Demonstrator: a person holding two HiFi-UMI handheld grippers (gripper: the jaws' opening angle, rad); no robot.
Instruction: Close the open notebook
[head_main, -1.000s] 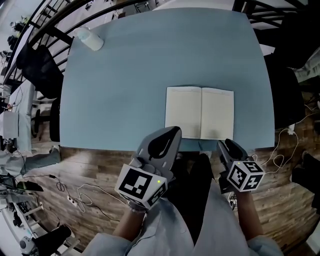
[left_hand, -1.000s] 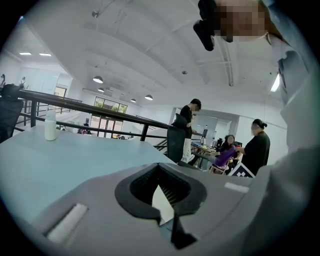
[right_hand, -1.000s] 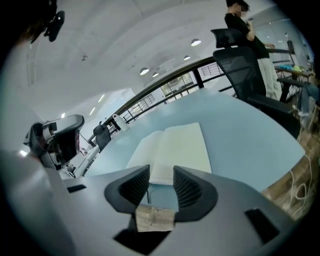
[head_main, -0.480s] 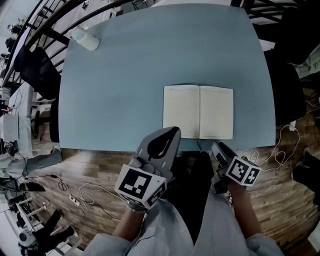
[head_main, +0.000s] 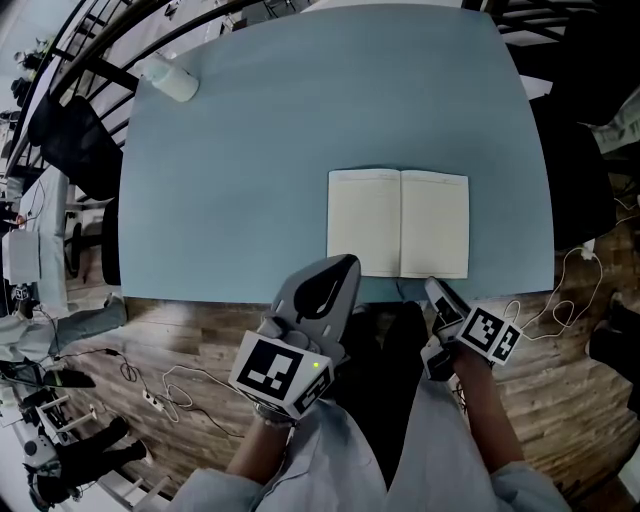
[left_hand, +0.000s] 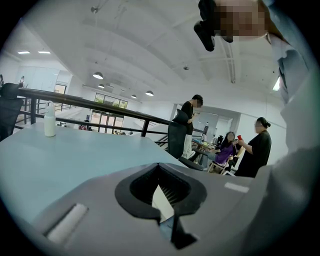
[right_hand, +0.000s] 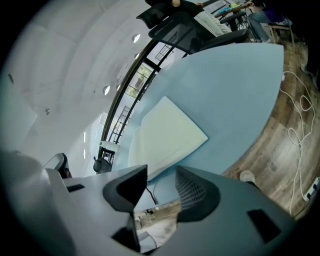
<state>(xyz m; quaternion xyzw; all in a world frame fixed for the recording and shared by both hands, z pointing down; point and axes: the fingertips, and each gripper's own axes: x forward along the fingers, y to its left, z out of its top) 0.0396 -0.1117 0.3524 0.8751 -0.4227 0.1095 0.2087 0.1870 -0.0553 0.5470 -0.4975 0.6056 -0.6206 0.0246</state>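
The notebook (head_main: 398, 222) lies open and flat near the front right edge of the light blue table (head_main: 250, 150), showing two blank cream pages. It also shows in the right gripper view as the notebook (right_hand: 167, 132), ahead of the jaws. My right gripper (head_main: 440, 292) hangs just off the table's front edge, below the notebook's right page. Its jaws have just been opening and stand open (right_hand: 161, 172) with nothing between them. My left gripper (head_main: 338, 268) sits at the front edge by the notebook's left corner, its tips (left_hand: 160, 167) together and holding nothing.
A white bottle (head_main: 175, 80) lies at the table's far left corner, and a dark chair (head_main: 80, 140) stands beside it. Cables (head_main: 160, 395) trail over the wooden floor on both sides. Several people (left_hand: 255, 150) are in the background of the left gripper view.
My right gripper has sunk a little lower at the table's front edge and rolled, and its jaws stand wider. The left gripper and the notebook have kept still.
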